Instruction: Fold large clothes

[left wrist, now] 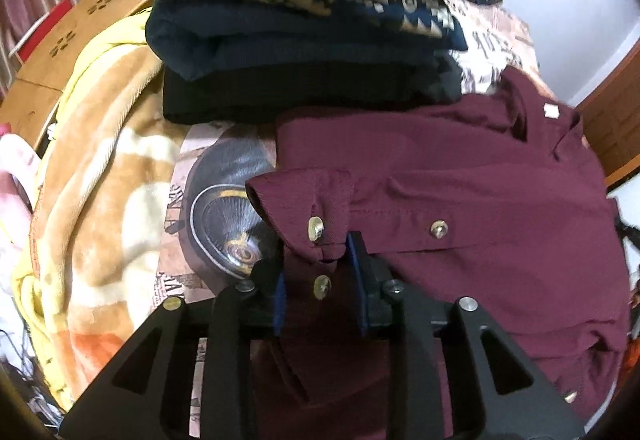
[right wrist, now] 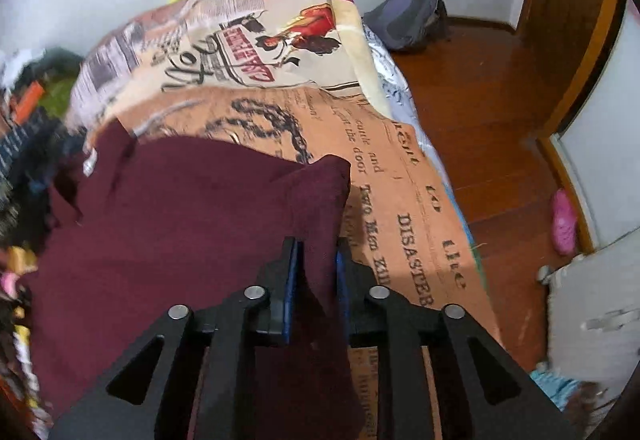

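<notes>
Shirt [left wrist: 460, 176] — maroon — lies on bedsheet [right wrist: 404, 224] printed "DISASTER", "Two Men".

From the left wrist we look steeply down, close over the maroon shirt [left wrist: 460, 200], facing the stack of folded clothes [left wrist: 304, 52] just beyond it. From the right wrist we look down just as near over the shirt's [right wrist: 180, 216] other edge, facing the wooden floor [right wrist: 488, 112] past it. Both views share the shirt and the printed bedcover [right wrist: 384, 192] beneath it.
</notes>
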Demonstrator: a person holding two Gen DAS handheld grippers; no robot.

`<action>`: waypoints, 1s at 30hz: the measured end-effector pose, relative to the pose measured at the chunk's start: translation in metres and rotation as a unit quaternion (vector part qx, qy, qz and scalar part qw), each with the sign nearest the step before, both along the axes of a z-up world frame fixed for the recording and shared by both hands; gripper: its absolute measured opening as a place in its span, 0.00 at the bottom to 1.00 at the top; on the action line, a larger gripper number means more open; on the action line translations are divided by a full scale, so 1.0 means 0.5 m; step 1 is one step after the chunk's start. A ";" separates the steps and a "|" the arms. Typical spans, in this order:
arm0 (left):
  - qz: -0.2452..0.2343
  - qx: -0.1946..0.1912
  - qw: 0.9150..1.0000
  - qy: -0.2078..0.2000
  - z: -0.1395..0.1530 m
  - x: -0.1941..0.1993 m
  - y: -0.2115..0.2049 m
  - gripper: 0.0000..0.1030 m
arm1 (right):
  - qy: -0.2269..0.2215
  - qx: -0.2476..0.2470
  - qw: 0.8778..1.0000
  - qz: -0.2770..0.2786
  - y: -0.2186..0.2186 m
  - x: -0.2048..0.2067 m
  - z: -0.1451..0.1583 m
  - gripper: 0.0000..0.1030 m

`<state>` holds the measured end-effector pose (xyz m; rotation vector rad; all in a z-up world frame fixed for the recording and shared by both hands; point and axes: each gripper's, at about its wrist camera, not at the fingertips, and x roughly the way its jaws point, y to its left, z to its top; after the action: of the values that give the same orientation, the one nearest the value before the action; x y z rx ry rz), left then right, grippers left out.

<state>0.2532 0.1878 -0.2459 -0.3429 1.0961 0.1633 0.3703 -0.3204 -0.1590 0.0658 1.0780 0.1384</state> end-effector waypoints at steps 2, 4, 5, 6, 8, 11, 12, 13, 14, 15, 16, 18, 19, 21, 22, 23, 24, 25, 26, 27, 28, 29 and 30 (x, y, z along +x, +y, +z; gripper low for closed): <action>-0.004 0.020 1.000 0.008 -0.003 -0.004 -0.014 0.31 | -0.006 -0.021 1.000 0.005 0.007 -0.011 0.010 0.18; -0.008 0.038 0.999 0.012 0.000 -0.009 -0.027 0.32 | 0.000 -0.036 0.999 0.010 0.009 -0.018 0.019 0.19; -0.009 0.045 0.999 0.013 0.003 -0.011 -0.031 0.32 | 0.004 -0.041 0.999 0.012 0.009 -0.022 0.024 0.19; -0.012 0.050 0.999 0.014 0.006 -0.012 -0.034 0.33 | 0.007 -0.043 0.999 0.012 0.008 -0.028 0.030 0.19; -0.015 0.062 0.998 0.012 0.021 -0.020 -0.044 0.34 | 0.006 -0.040 0.999 0.015 0.004 -0.039 0.039 0.19; -0.005 0.075 0.997 0.004 0.051 -0.041 -0.052 0.36 | 0.005 -0.027 0.999 0.018 0.000 -0.059 0.060 0.19; -0.002 0.076 0.997 -0.002 0.061 -0.050 -0.054 0.36 | 0.001 -0.025 0.999 0.021 -0.001 -0.068 0.072 0.19; -0.001 0.074 0.997 -0.009 0.074 -0.061 -0.056 0.37 | -0.003 -0.025 0.999 0.022 -0.001 -0.073 0.080 0.19; -0.002 0.071 0.997 -0.015 0.084 -0.070 -0.058 0.37 | -0.011 -0.024 0.999 0.023 -0.002 -0.081 0.093 0.19; -0.004 0.068 0.997 -0.023 0.095 -0.079 -0.060 0.38 | -0.019 -0.021 0.999 0.024 -0.003 -0.091 0.105 0.19; -0.007 0.066 0.997 -0.031 0.110 -0.090 -0.065 0.40 | -0.027 -0.017 0.999 0.025 -0.005 -0.103 0.120 0.22; -0.012 0.072 0.997 -0.040 0.131 -0.106 -0.073 0.44 | -0.043 -0.012 0.999 0.025 -0.006 -0.123 0.144 0.35; -0.017 0.080 0.996 -0.047 0.145 -0.117 -0.080 0.48 | -0.051 -0.010 0.998 0.025 -0.007 -0.135 0.156 0.40; -0.023 0.090 0.994 -0.053 0.162 -0.131 -0.088 0.56 | -0.075 -0.007 0.997 0.022 -0.007 -0.161 0.181 0.54; -0.027 0.093 0.994 -0.056 0.172 -0.142 -0.094 0.60 | -0.081 -0.008 0.996 0.022 -0.007 -0.168 0.187 0.55; -0.029 0.091 0.994 -0.059 0.177 -0.149 -0.096 0.63 | -0.089 -0.010 0.996 0.023 -0.005 -0.182 0.196 0.55; -0.028 0.086 0.994 -0.060 0.181 -0.157 -0.099 0.68 | -0.091 -0.011 0.995 0.025 -0.004 -0.189 0.201 0.55; -0.024 0.076 0.995 -0.059 0.181 -0.168 -0.099 0.73 | -0.092 -0.010 0.995 0.027 -0.002 -0.195 0.204 0.55; -0.020 0.068 0.996 -0.058 0.179 -0.177 -0.098 0.75 | -0.092 -0.007 0.995 0.030 -0.001 -0.206 0.205 0.55; -0.015 0.060 0.996 -0.058 0.174 -0.184 -0.095 0.76 | -0.091 -0.001 0.995 0.033 0.000 -0.217 0.205 0.55; -0.009 0.048 0.997 -0.058 0.167 -0.199 -0.091 0.76 | -0.089 0.005 0.995 0.035 0.000 -0.225 0.203 0.55; -0.004 0.041 0.998 -0.056 0.161 -0.209 -0.090 0.76 | -0.086 0.011 0.996 0.035 0.000 -0.237 0.197 0.55; 0.003 0.034 0.998 -0.050 0.149 -0.220 -0.085 0.76 | -0.083 0.013 0.996 0.034 -0.001 -0.249 0.191 0.55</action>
<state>0.1431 0.1454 -0.1711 -0.2901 0.9882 0.1861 0.2458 -0.3208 -0.0633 0.0405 0.9132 0.2163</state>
